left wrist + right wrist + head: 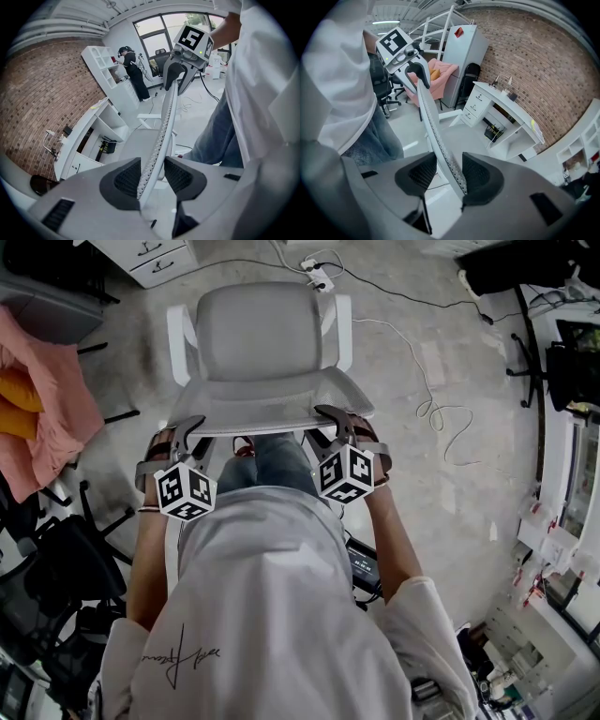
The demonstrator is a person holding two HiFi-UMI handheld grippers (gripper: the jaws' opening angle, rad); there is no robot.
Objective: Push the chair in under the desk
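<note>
Left gripper (194, 432) + right gripper (334, 418) are both clamped on the chair (262, 343) back rim (267, 420), jaws fairly wide bc the rim fills them. Chair's not under the desk (506, 105) yet imo. Push evenly w/ both hands. Bare concrete floor (412, 324), so watch the power strip (320, 279) + cable (441, 413) ahead.

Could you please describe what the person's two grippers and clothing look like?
The left gripper and right gripper have light grey plastic bodies, each ending in two black, ribbed pads. Each carries a white cube printed with black square markers. The person wears a white short-sleeved T-shirt and blue jeans.
</note>
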